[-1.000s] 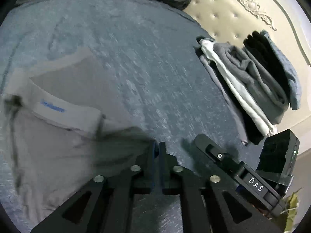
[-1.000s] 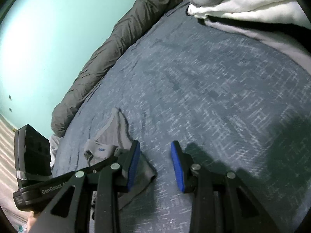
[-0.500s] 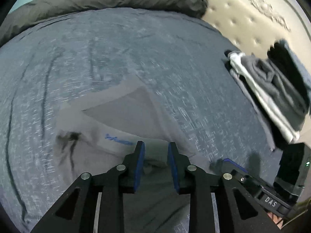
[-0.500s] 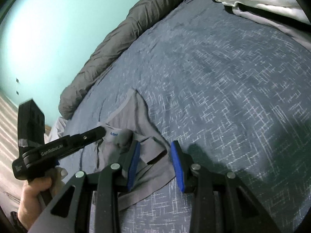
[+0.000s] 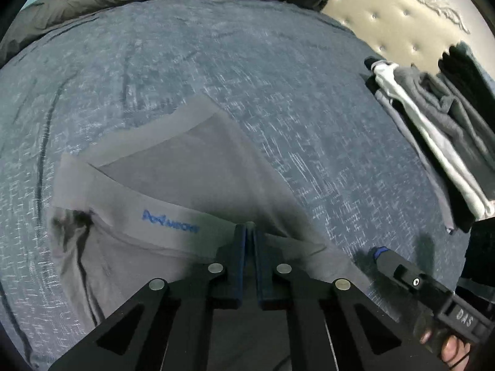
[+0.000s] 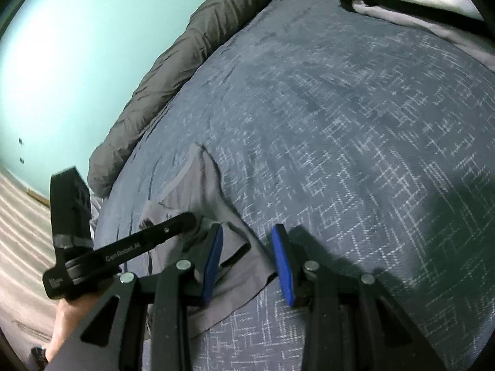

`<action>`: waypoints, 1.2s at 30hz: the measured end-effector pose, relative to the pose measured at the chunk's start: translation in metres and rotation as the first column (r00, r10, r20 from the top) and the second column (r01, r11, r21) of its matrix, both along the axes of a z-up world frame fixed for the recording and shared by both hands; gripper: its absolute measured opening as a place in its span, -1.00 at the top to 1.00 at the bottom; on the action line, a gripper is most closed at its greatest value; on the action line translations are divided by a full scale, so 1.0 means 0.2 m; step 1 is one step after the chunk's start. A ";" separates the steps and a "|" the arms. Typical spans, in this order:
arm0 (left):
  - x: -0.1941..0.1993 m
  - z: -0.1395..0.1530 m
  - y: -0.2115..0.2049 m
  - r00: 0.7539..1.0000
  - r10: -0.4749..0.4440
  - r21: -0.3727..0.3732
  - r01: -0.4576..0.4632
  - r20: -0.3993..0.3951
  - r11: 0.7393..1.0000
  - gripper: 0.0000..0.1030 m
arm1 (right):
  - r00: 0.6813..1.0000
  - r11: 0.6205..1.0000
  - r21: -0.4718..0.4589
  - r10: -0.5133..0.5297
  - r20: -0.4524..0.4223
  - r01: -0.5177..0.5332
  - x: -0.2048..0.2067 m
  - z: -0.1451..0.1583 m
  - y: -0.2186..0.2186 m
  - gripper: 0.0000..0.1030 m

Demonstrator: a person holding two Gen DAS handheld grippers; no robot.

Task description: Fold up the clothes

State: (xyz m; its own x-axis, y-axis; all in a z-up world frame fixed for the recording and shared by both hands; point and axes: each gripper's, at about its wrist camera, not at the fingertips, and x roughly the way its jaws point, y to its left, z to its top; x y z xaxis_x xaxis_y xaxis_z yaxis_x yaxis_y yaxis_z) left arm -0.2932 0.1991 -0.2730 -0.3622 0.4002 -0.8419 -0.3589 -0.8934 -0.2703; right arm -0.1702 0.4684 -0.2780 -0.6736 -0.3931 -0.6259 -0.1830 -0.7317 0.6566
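One pair of grey underwear (image 5: pixel 173 191) lies flat on the blue-grey bedspread (image 5: pixel 278 71), smooth knit with a wide lighter waistband carrying blue lettering, dark creases at its left edge. The left gripper (image 5: pixel 249 232) has its two fingers pressed together at the waistband's lower edge, pinching the cloth just ahead of them. To their right, well apart, one stack of folded clothes (image 5: pixel 433 117) sits against the tufted cream headboard (image 5: pixel 386 9). The right gripper (image 6: pixel 247 253) has its two blue-padded fingers spread wide, holding nothing; the underwear's hem (image 6: pixel 235 278) lies between and below them. A dark quilted duvet (image 6: pixel 185 46) runs along the far left.
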 end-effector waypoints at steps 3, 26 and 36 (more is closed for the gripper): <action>0.01 0.05 -0.05 1.000 0.020 0.030 -0.019 -0.024 0.999 0.93 | 1.000 1.000 -0.006 0.005 0.000 -0.005 -0.01 0.01 0.00 0.36; 0.00 0.28 -0.33 0.989 0.127 0.176 -0.112 -0.079 0.978 0.92 | 0.992 0.985 0.123 0.119 0.032 -0.122 -0.09 -0.01 -0.13 0.94; -0.12 0.34 -0.36 0.980 0.179 0.199 -0.159 -0.083 0.967 0.92 | 0.993 0.988 0.110 0.113 -0.020 -0.110 -0.06 0.05 -0.10 0.97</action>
State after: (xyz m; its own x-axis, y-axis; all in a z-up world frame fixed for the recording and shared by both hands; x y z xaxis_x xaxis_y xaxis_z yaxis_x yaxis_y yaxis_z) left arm -0.3165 0.1270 -0.2043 -0.5166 0.4756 -0.7120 -0.2408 -0.8787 -0.4122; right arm -0.1813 0.4488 -0.2677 -0.6459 -0.3977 -0.6517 -0.0802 -0.8136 0.5759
